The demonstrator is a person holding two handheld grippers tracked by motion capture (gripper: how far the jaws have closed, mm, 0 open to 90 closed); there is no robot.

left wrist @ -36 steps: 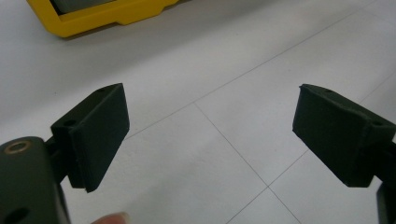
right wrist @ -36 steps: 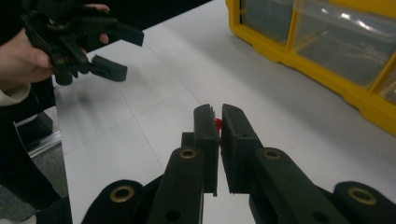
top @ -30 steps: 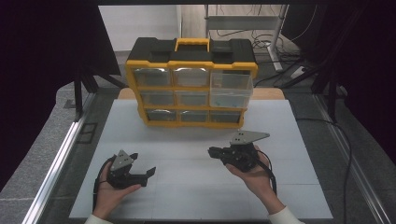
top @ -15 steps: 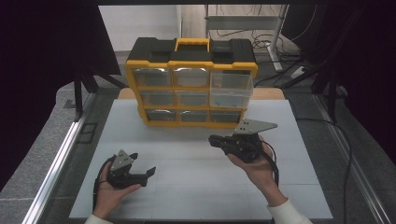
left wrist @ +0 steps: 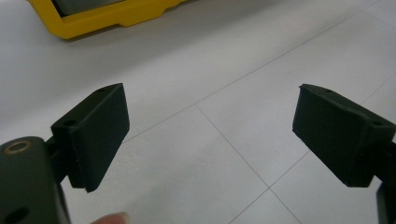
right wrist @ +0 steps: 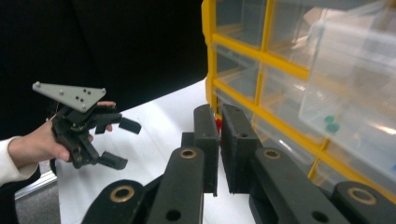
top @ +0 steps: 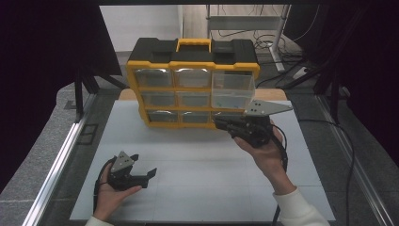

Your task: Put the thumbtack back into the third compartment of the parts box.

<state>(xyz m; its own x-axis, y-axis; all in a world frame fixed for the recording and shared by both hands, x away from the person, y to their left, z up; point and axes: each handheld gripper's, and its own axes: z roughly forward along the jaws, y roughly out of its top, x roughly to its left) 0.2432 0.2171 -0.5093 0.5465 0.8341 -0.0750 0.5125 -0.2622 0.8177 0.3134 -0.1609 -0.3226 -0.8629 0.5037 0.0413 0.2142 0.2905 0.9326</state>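
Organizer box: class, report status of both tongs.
Left tongs open, low on table. Right tongs shut, empty, raised beside organizer box. One clear drawer pulled out. Nothing blocking.

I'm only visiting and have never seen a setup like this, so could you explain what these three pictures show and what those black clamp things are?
No machine arm is at work here: a person holds a black two-jaw gripper in each hand. The high view looks down on a white tabletop from above the person. On it stands a yellow-and-black plastic organiser box with clear drawers; one clear drawer at its right sticks out. The left gripper lies low near the table with its jaws wide apart and nothing between them, as the left gripper view, taken from a camera on it, confirms. The right gripper is raised close to the box; its own camera shows its jaws nearly together, apparently empty, pointing at the drawers, with small green bits inside the open one.
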